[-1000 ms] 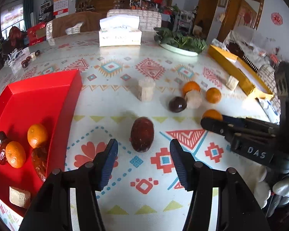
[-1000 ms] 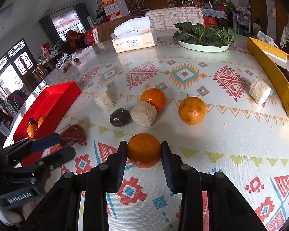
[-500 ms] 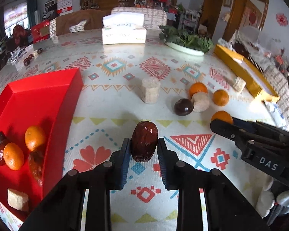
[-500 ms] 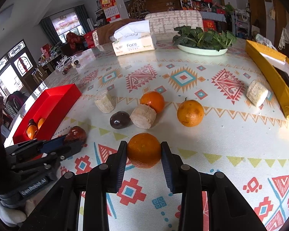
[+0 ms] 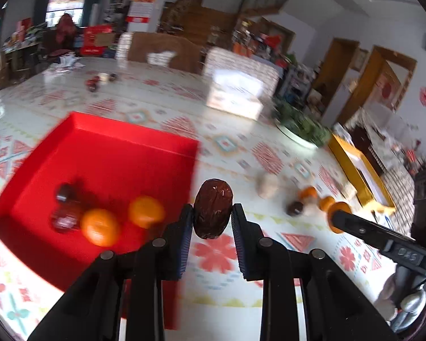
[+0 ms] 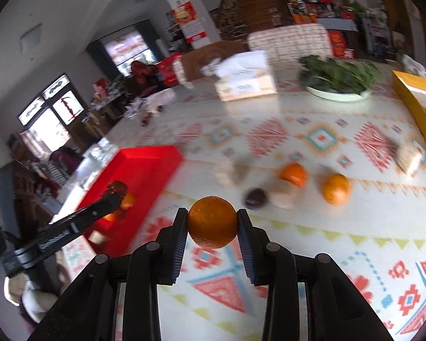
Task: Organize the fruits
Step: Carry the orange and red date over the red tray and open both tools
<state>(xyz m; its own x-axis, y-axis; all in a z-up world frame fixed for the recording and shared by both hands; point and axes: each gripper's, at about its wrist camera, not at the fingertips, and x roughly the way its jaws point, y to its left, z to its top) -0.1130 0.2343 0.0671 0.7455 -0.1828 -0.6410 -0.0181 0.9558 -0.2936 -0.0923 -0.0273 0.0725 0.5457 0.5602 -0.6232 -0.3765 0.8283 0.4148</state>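
Observation:
My left gripper [image 5: 212,218] is shut on a dark red date [image 5: 213,208] and holds it in the air beside the right wall of the red tray [image 5: 108,153]. The tray holds two oranges [image 5: 100,226] and dark fruits [image 5: 65,216]. My right gripper [image 6: 212,223] is shut on an orange [image 6: 212,221], lifted above the patterned tablecloth. The left gripper with the date also shows in the right wrist view [image 6: 115,191] over the tray [image 6: 139,167]. Two oranges [image 6: 335,189], a dark round fruit [image 6: 257,197] and pale chunks [image 6: 282,197] lie on the table.
A tissue box [image 6: 245,81], a plate of greens [image 6: 339,78] and a yellow box [image 6: 414,105] stand at the back and right of the table. A pale block [image 6: 409,156] lies near the yellow box. Chairs stand behind the table.
Both grippers have lifted their fruit off the table and swung left toward the red tray. The left gripper had closed on the date just before.

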